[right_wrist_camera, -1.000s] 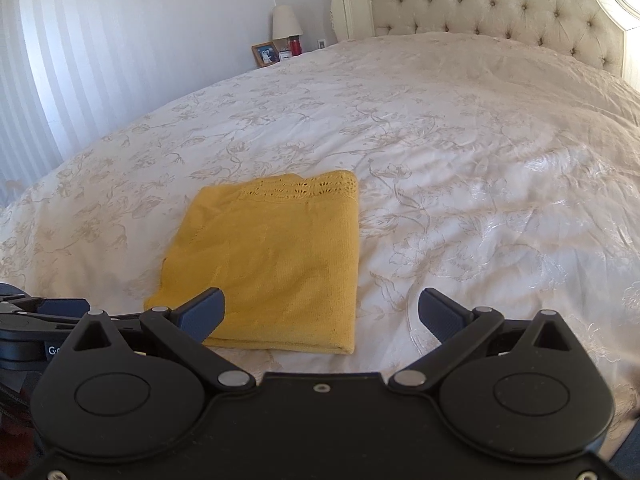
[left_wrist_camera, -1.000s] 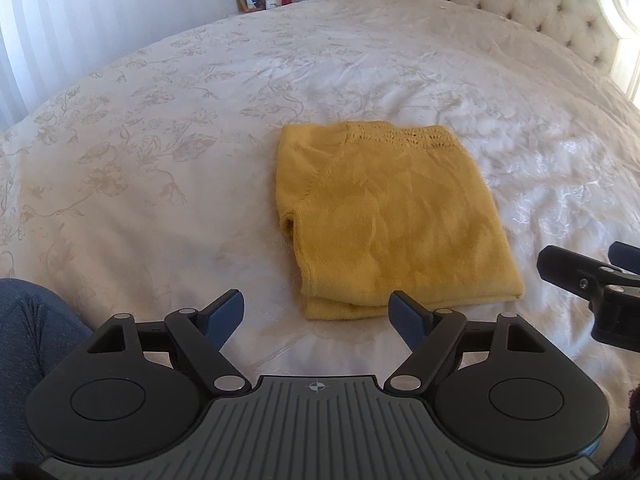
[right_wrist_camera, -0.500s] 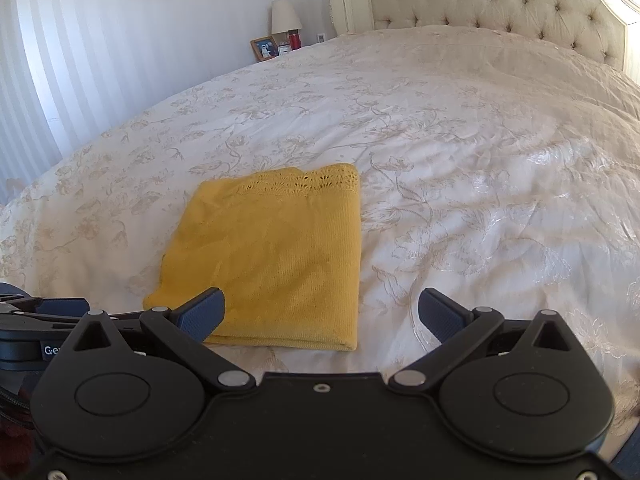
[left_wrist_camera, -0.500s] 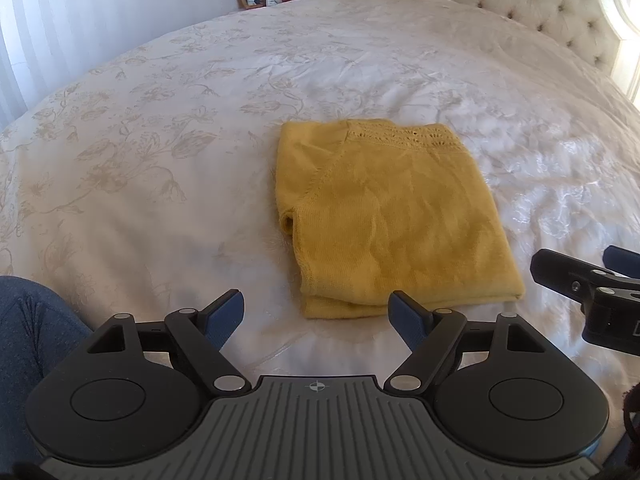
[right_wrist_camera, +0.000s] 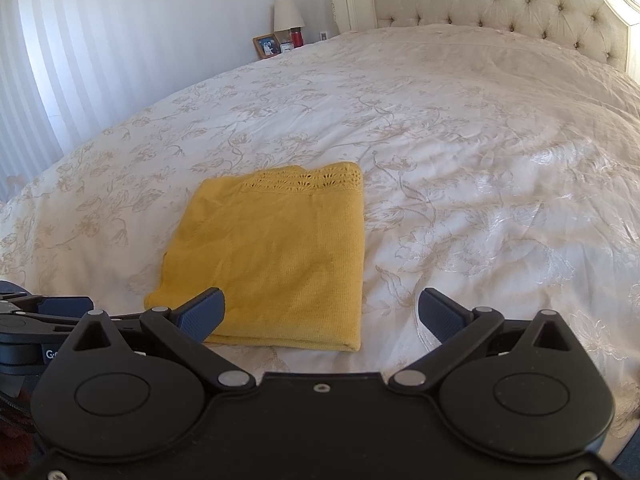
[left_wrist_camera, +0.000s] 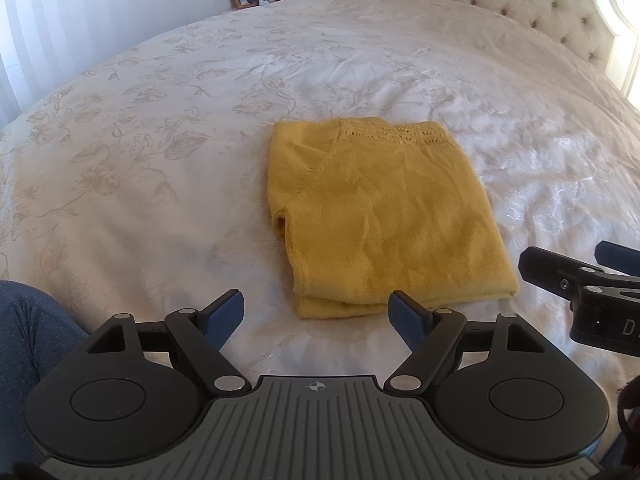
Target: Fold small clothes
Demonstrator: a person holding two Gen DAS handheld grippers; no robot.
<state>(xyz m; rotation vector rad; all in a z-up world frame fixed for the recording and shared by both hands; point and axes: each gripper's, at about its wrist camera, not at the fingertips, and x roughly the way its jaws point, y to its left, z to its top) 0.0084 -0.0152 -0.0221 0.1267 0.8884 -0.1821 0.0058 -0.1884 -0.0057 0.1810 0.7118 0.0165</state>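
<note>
Mustard-yellow knitted garment with an openwork lace band along its far edge [left_wrist_camera: 384, 216] lies folded into a neat rectangle, flat on the white bedspread with pale floral embroidery [left_wrist_camera: 160, 152], near its front edge.

Left gripper [left_wrist_camera: 318, 314]: blue-padded jaws spread wide, nothing between them; it hovers just short of the garment's near folded edge, not touching.

Right gripper [right_wrist_camera: 322, 312]: jaws likewise wide apart and empty, above the garment's near right corner.

Background: cream button-tufted headboard [right_wrist_camera: 500, 4]; small lamp [right_wrist_camera: 288, 14], framed photo [right_wrist_camera: 266, 46] and red container on a nightstand.
</note>
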